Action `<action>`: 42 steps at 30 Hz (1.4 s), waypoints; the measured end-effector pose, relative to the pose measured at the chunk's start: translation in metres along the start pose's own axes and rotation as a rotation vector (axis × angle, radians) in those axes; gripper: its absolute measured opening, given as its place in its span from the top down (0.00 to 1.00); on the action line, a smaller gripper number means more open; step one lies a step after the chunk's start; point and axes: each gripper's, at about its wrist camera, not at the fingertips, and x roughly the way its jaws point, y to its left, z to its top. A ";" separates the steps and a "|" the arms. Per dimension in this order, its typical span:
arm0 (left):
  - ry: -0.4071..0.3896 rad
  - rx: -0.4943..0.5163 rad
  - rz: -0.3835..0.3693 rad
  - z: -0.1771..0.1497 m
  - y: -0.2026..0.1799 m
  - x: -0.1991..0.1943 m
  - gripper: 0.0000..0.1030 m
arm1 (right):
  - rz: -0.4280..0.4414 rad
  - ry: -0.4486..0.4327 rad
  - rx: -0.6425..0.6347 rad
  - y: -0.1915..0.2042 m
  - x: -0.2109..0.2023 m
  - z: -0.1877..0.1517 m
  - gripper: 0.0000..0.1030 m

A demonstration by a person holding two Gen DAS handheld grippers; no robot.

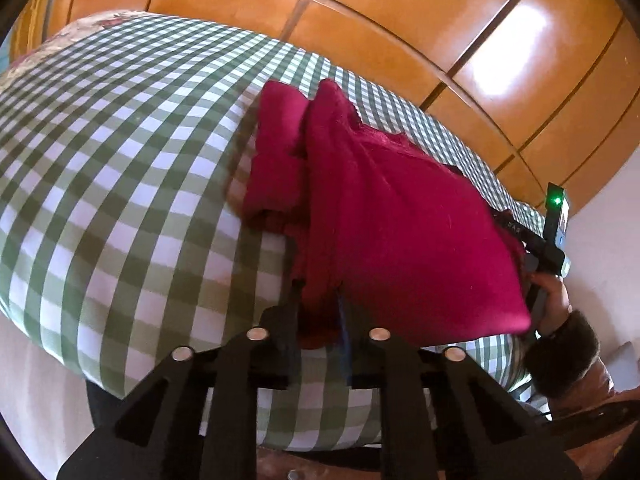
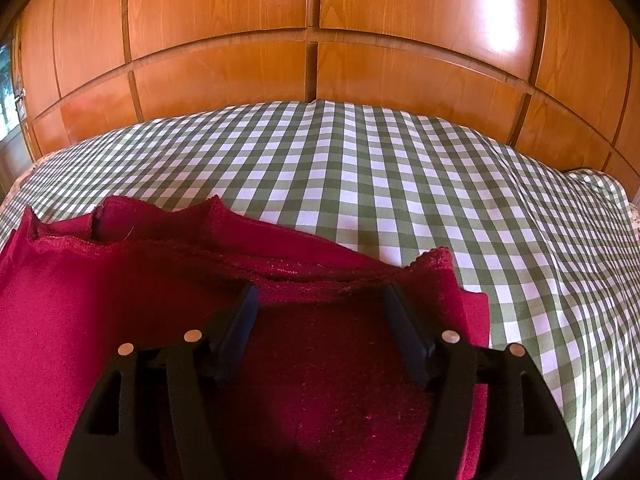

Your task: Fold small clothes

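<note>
Left tool [image 1: 320, 304] pinches near edge of crimson garment [image 1: 384, 216]; right tool [image 2: 320, 300] spread wide over it, gripping nothing.

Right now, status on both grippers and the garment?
Left gripper shut on red garment. Right gripper open over it, pads clear. Checked bedcover under it, nothing in the way.

Crimson knit garment [image 1: 400, 216], apparently a small sweater, lying on green-and-white checked bedding [image 2: 360, 168]. The fabric is partly folded into layered, bunched panels; raw, fuzzy hem edges [image 2: 304, 276] face the far side, with one corner [image 2: 438, 258] upturned.
</note>
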 end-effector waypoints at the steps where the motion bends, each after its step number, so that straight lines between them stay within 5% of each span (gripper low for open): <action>1: -0.013 -0.025 0.001 0.001 0.002 -0.001 0.53 | 0.000 -0.003 0.000 0.000 -0.001 0.000 0.33; 3: -0.045 -0.100 -0.028 0.004 0.011 -0.005 0.24 | -0.005 -0.022 0.000 0.001 -0.005 0.000 0.24; 5: -0.073 -0.173 -0.070 0.008 0.017 -0.006 0.23 | -0.017 -0.048 0.000 0.001 -0.010 -0.001 0.03; 15: -0.053 -0.199 -0.045 0.032 0.009 0.020 0.07 | -0.043 -0.091 -0.025 0.008 -0.044 -0.005 0.02; 22: -0.048 -0.272 -0.172 0.038 0.010 0.027 0.04 | -0.010 -0.127 -0.176 0.030 -0.096 -0.036 0.02; 28: -0.045 -0.273 -0.159 0.039 0.010 0.028 0.04 | 0.029 -0.116 -0.252 0.047 -0.118 -0.073 0.02; 34: -0.066 -0.299 -0.140 0.046 0.008 0.030 0.04 | -0.020 -0.029 -0.250 0.050 -0.090 -0.096 0.02; 39: -0.151 -0.274 -0.112 0.042 0.000 0.020 0.06 | -0.003 -0.082 -0.190 0.045 -0.086 -0.109 0.02; 42: -0.109 -0.247 -0.079 0.040 -0.002 0.031 0.11 | 0.001 -0.095 -0.182 0.043 -0.086 -0.111 0.02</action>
